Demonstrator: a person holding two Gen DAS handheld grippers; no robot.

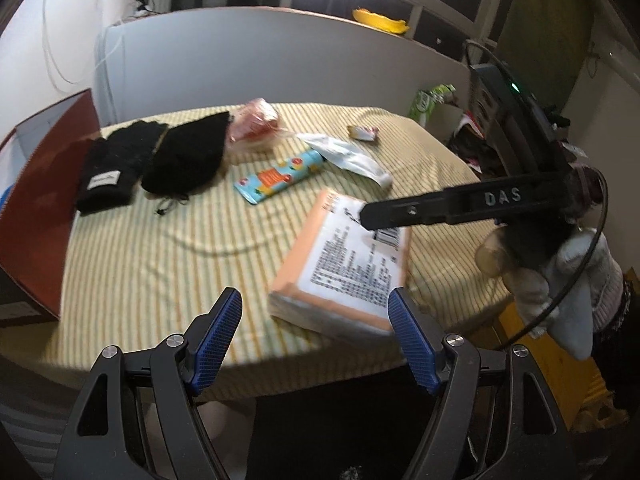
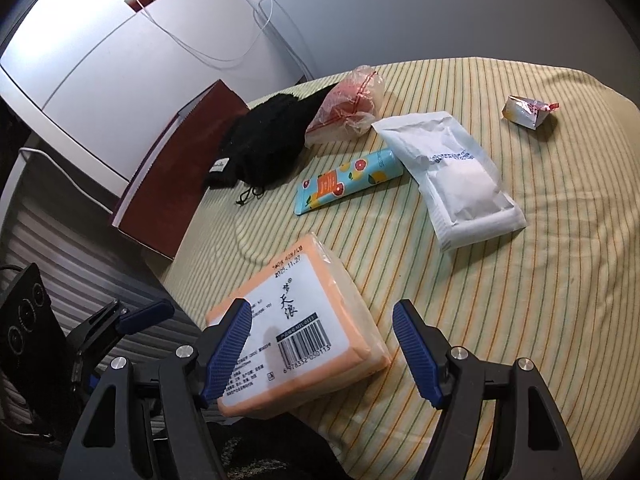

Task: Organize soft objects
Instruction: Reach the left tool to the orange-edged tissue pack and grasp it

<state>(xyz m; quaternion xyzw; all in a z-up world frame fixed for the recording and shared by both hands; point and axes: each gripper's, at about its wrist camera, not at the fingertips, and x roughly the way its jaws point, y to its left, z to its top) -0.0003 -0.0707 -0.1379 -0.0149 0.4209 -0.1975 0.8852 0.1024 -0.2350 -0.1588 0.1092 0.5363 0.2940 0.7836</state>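
A soft rectangular pack of tissues in peach-orange wrap with a white printed label [image 2: 298, 330] lies flat on the round table covered with a yellow striped cloth [image 2: 500, 320], near the table's front edge. Its long axis runs diagonally in the right wrist view, from the near corner at lower left up toward the middle of the table; the barcode end sits toward the near right, the dated end points away.

The right gripper [image 2: 322, 354] hangs over the near end of the pack with its blue ribbed pads spread apart; the left pad overlaps the label in the picture, the right pad stands clear over bare cloth, and nothing is clamped. The left gripper [image 1: 316, 340] is likewise released, its pads wide on either side of the pack's near corner as seen from the left wrist, holding nothing.

Farther back lie a teal tube printed with citrus fruit [image 2: 348, 182], its long axis slanting up to the right, and just beside it a white padded pouch [image 2: 452, 176]. Behind these sit a crumpled clear plastic bag with red contents [image 2: 348, 108], black knitted items [image 1: 156, 160] and a small crinkled wrapper [image 2: 526, 112]. A dark red box [image 2: 180, 160] stands at the table's left edge
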